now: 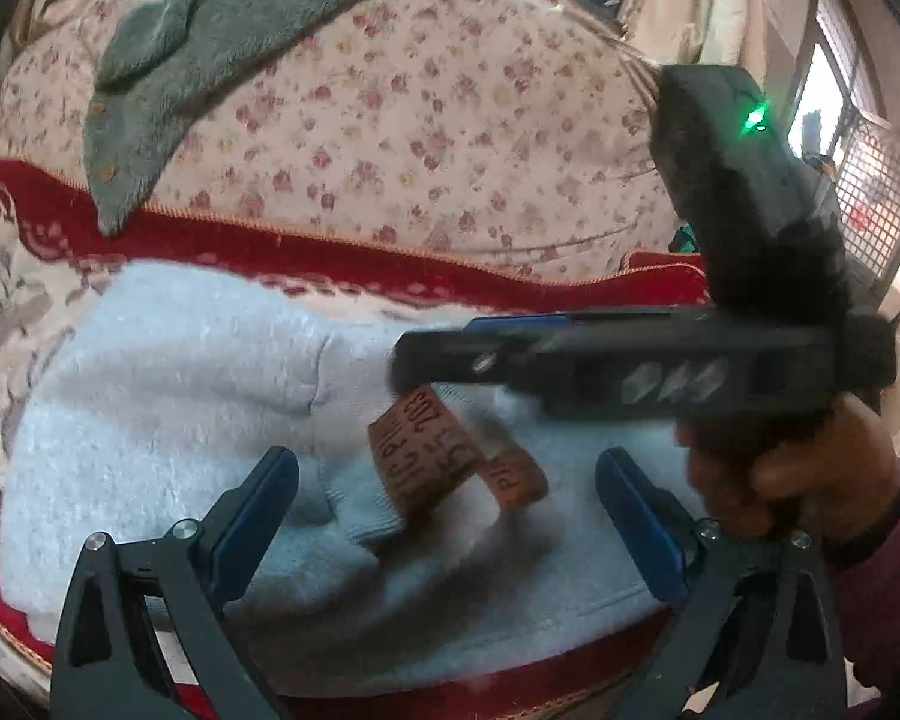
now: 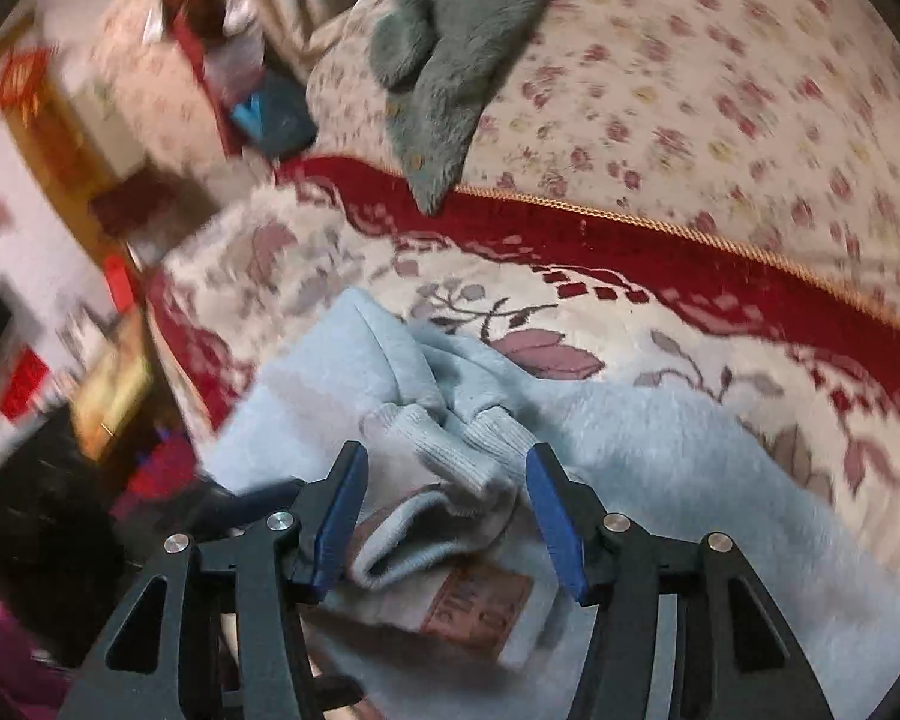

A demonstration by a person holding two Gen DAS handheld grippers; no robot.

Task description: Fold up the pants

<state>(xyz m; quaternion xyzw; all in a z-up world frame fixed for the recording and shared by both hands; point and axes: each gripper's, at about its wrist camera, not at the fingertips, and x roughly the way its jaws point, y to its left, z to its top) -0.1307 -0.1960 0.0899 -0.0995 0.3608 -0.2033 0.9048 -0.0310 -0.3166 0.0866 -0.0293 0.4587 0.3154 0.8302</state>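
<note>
Below my left gripper (image 1: 447, 516) lay the pale blue pants (image 1: 168, 396) on the red floral blanket (image 1: 222, 246), jaws wide apart around nothing, the brown tag (image 1: 426, 450) just beyond them; my right gripper (image 1: 408, 369) reached in from the right (blurred). From the right wrist, that gripper (image 2: 447, 510) stood parted astride the ribbed cuffs (image 2: 462, 450), cloth running far-left.

I see my right gripper (image 2: 447, 516) spread wide over the light blue pants' (image 2: 660, 450) ribbed cuffs (image 2: 468, 450), lying on a red floral blanket (image 2: 630, 264).
</note>
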